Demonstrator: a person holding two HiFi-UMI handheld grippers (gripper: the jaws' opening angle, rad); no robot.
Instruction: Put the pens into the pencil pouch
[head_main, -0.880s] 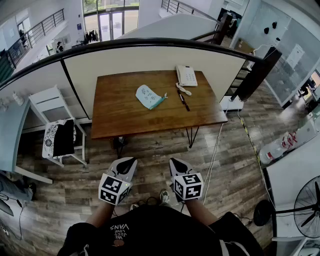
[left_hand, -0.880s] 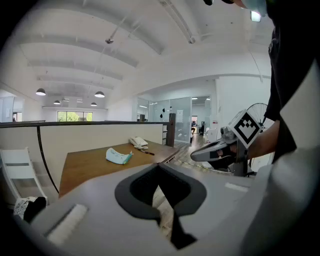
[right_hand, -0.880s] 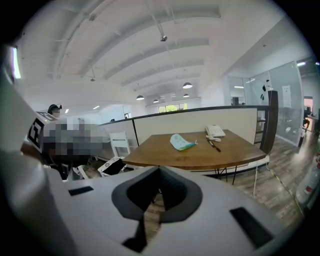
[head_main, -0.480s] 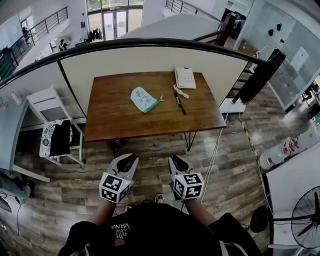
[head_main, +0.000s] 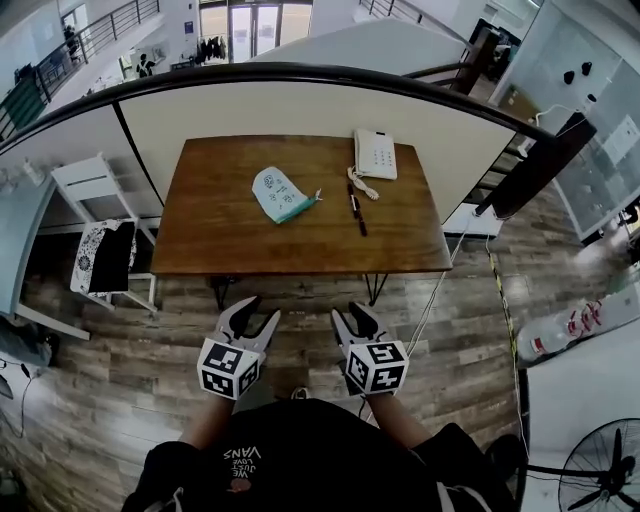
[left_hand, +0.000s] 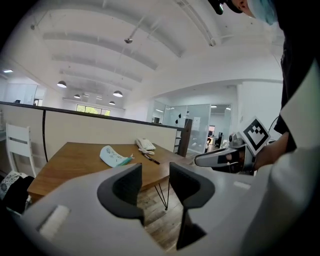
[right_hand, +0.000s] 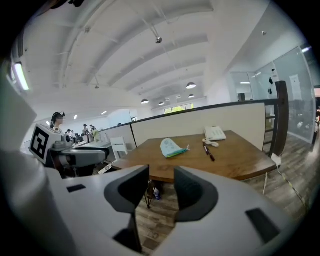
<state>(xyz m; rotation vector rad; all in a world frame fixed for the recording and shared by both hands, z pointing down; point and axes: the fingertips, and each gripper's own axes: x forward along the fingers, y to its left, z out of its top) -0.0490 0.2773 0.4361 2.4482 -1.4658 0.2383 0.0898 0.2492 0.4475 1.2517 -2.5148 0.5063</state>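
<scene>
A pale blue pencil pouch (head_main: 277, 194) with a green edge lies in the middle of the brown wooden table (head_main: 210, 235). Two dark pens (head_main: 356, 210) lie end to end right of it, near a white telephone. The pouch (left_hand: 113, 156) and pens (left_hand: 151, 159) also show in the left gripper view, and the pouch (right_hand: 172, 147) and pens (right_hand: 208, 152) in the right one. My left gripper (head_main: 251, 316) and right gripper (head_main: 351, 319) hang side by side over the floor, short of the table's near edge. Both are open with nothing between the jaws.
A white telephone (head_main: 375, 154) sits at the table's far right. A cream partition (head_main: 300, 110) runs behind the table. A white chair (head_main: 97, 215) with dark cloth stands at the left. A cable (head_main: 432, 290) trails over the plank floor; a fan (head_main: 603, 465) is low right.
The view has moved nearer the table. Both grippers have risen toward the table's near edge, and their jaws now show spread apart.
</scene>
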